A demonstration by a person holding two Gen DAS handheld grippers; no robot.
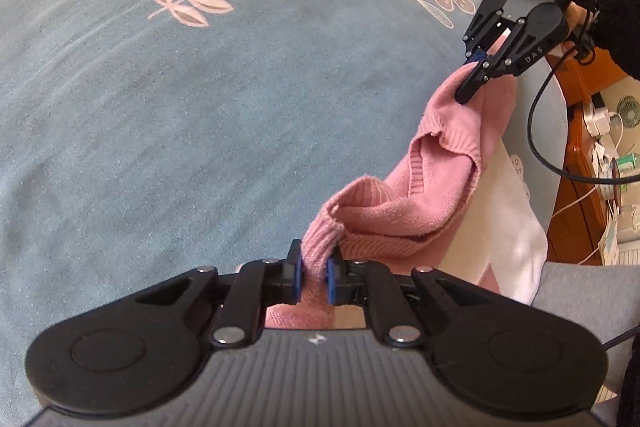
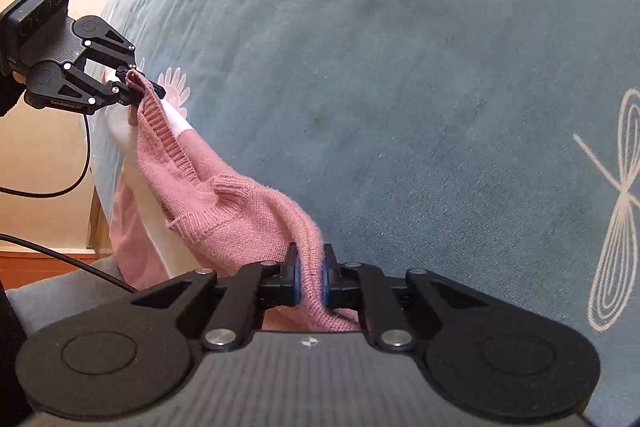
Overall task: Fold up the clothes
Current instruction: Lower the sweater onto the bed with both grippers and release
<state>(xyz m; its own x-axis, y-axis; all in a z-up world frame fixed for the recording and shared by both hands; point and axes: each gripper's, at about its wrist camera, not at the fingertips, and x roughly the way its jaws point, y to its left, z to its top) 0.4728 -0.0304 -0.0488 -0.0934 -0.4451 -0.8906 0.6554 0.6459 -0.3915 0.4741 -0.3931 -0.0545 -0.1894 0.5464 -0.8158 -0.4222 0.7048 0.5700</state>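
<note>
Sagging limply between both grips, the soft pink knitted sweater [image 1: 436, 163] has left gripper [image 1: 314, 277] and right gripper [image 2: 311, 277] clamped on, seemingly, its ribbed edges.

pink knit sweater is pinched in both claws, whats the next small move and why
Probably draw the two claws apart and carry the pink knit sweater out over the blue flowered bedspread. The left claw and right claw are each shut on a bunched edge, the knit sags crumpled between them, and part hangs off the bed's edge, so it needs spreading flat before any fold.
</note>
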